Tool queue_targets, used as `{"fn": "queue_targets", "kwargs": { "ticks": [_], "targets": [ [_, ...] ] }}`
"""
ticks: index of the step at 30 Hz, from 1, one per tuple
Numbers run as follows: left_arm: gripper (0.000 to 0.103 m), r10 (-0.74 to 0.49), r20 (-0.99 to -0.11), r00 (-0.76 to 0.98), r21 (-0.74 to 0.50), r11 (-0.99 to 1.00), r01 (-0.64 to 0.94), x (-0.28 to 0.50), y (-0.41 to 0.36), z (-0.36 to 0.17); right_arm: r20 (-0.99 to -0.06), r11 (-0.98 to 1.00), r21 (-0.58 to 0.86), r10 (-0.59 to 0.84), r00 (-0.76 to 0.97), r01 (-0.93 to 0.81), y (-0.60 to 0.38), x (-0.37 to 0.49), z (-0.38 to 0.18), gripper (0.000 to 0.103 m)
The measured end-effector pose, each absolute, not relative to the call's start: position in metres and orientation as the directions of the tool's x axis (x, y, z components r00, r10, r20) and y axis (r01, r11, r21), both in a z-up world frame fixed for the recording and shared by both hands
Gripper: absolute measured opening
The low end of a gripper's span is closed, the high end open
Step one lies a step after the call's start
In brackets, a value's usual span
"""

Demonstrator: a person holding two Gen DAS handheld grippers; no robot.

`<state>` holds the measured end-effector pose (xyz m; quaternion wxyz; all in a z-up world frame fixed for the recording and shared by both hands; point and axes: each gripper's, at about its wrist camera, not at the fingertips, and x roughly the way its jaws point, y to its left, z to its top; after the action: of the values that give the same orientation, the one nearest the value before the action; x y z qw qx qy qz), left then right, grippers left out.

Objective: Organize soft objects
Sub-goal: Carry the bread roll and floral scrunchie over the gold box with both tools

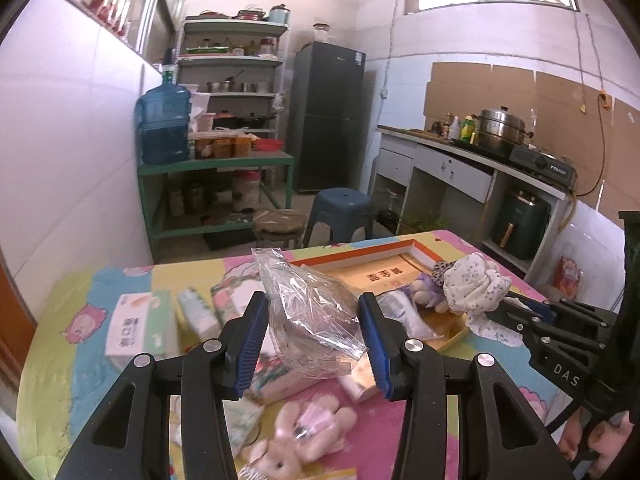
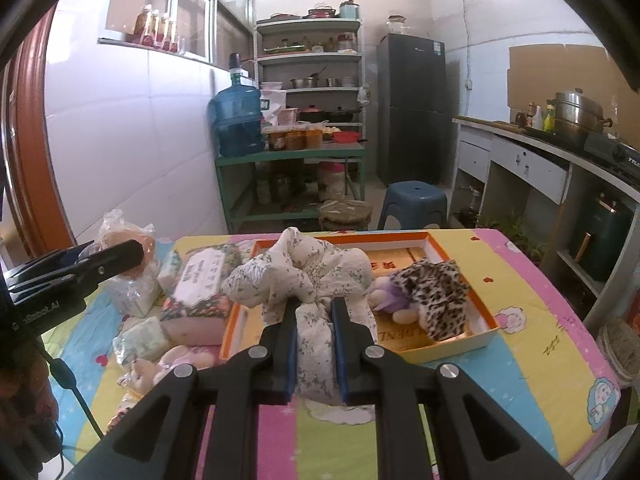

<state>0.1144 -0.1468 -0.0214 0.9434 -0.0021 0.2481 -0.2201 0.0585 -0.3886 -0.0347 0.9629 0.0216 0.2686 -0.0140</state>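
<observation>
Though bunched and limp, floral white cotton cloth [image 2: 304,280] pinched firm between the blue pads of the right gripper [image 2: 314,320], hanging over the near edge of the orange-rimmed shallow cardboard box [image 2: 486,314]; light, floppy, likely to drape and snag, best held by a thick fold. Level and forward-pointing, low above the cartoon-print tablecloth [image 2: 532,288]. Farther left, left gripper [image 1: 314,330] spread wide around a crinkly clear plastic bag [image 1: 308,312], seemingly not squeezing it; slippery, near weightless. Beyond, purple plush toy [image 2: 386,294] under leopard-print fabric [image 2: 434,286] inside the box.
</observation>
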Motion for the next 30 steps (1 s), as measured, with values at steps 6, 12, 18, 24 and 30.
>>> {"fn": "queue_targets", "kwargs": {
  "ticks": [6,12,18,24,30],
  "targets": [
    [0.047,-0.421,-0.474,0.773,-0.093,0.897,0.432,0.13,-0.176,-0.018,-0.517,0.997,0.045,-0.034,0.855,0.067,-0.411,0.068,-0.034,0.016],
    [0.047,-0.427,-0.486,0.762,-0.086,0.892,0.445,0.15,-0.203,-0.019,-0.514,0.995,0.047,-0.053,0.856,0.09,-0.432,0.079,-0.034,0.016],
    [0.047,-0.433,-0.494,0.754,-0.079,0.886,0.458,0.171,-0.227,-0.018,-0.516,0.992,0.057,-0.067,0.854,0.112,-0.452,0.091,-0.035,0.016],
    [0.047,-0.44,-0.505,0.743,-0.08,0.88,0.467,0.193,-0.247,-0.018,-0.52,0.99,0.06,-0.081,0.851,0.131,-0.467,0.105,-0.036,0.016],
    [0.047,-0.443,-0.517,0.732,-0.076,0.876,0.476,0.212,-0.261,-0.022,-0.526,0.987,0.057,-0.098,0.845,0.15,-0.477,0.119,-0.041,0.016]
  ]
}}
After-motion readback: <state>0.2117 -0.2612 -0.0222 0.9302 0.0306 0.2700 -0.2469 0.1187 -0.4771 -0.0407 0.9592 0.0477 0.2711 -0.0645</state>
